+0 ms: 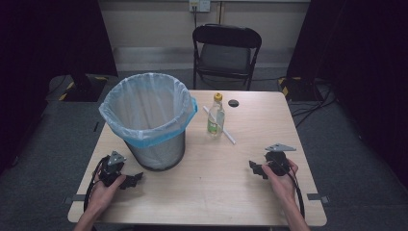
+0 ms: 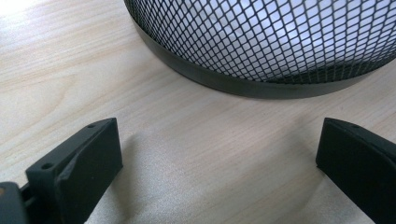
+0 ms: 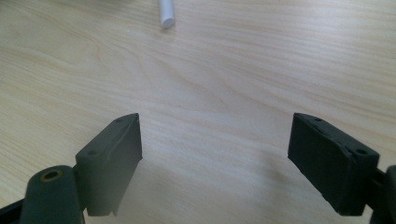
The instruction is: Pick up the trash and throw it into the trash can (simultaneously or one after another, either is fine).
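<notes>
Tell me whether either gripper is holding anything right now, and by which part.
Nothing is held. The left gripper and the right gripper both have open jaws with only bare table between them.

We find a black mesh wastebasket (image 1: pixel 155 144), lined with a pale blue bag, upright at the table's left. A capped clear bottle (image 1: pixel 216 117) stands at centre, a white straw (image 1: pixel 222 127) lying just beside it.
</notes>
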### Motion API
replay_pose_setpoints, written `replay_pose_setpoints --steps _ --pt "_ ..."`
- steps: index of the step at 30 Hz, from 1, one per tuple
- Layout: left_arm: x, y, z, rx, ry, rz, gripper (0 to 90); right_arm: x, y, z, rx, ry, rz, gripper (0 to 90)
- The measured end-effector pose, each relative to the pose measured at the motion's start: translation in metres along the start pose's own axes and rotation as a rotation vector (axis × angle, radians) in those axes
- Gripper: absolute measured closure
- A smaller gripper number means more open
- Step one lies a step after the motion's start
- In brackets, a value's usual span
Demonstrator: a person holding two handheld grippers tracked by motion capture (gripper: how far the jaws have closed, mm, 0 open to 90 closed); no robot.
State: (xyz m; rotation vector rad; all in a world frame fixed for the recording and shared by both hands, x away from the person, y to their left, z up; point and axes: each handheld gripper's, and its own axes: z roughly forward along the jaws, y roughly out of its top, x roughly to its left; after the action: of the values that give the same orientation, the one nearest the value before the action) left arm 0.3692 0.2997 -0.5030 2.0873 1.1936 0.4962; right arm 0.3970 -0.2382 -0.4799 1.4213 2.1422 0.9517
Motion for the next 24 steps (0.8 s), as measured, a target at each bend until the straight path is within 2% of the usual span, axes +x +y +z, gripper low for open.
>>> replay_pose_setpoints --steps 6,9,12,15,24 --pt "0.000 0.000 0.000 -0.001 -0.003 -0.001 0.0 0.006 0.018 0.001 -0.028 0.023 -0.027 15.4" --pt "0.000 0.000 0.000 0.000 -0.002 0.001 0.0 0.010 0.033 0.006 -0.041 0.040 -0.055 14.9" --pt "0.000 0.000 0.000 -0.001 -0.003 -0.001 0.0 0.012 0.039 0.009 -0.052 0.050 -0.060 15.1" --pt "0.000 0.000 0.000 -0.001 -0.003 0.003 0.0 0.016 0.050 0.015 -0.051 0.073 -0.079 15.3" --pt "0.000 -0.001 0.000 -0.003 -0.003 0.004 0.0 0.022 0.076 0.025 -0.047 0.088 -0.120 15.8"
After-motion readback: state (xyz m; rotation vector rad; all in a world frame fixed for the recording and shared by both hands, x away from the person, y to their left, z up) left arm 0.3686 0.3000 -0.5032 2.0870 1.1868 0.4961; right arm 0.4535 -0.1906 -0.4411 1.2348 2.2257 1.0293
